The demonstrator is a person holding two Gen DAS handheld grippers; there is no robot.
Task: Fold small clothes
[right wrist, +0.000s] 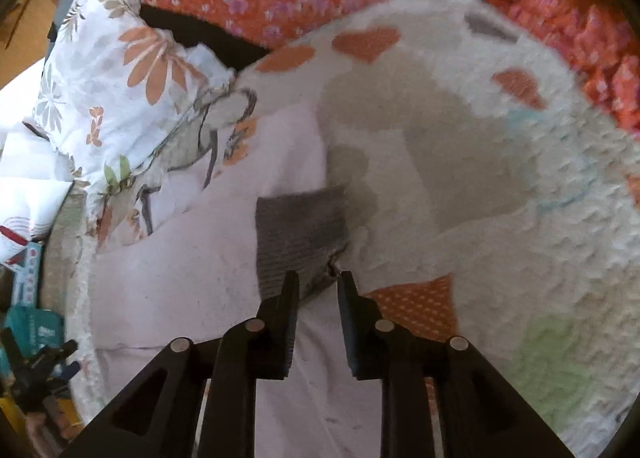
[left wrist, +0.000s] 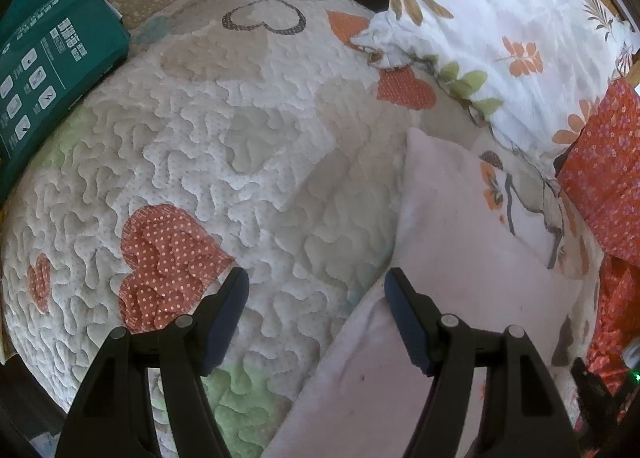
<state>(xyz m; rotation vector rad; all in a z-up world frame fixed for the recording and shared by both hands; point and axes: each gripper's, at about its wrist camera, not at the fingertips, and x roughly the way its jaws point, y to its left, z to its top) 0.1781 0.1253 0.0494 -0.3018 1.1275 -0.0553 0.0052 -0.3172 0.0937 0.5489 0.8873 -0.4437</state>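
Lay on quilted bed cover [left wrist: 256, 162], hearts all over; floral pillow [left wrist: 500, 38] at far edge; pale pink garment [left wrist: 460, 258] spread flat near pillow, grey ribbed cuff [right wrist: 300, 234] at its edge, partly folded by look of it. Left tongs [left wrist: 316, 290] stood wide, empty, one finger over pink cloth. Right tongs [right wrist: 318, 282] stood narrow, small gap showing, tips just at cuff, nothing pinched. Best pinched cuff edge squarely, carried over low, matched edges, kept left side pinned; risk judged: bunching at cuff.
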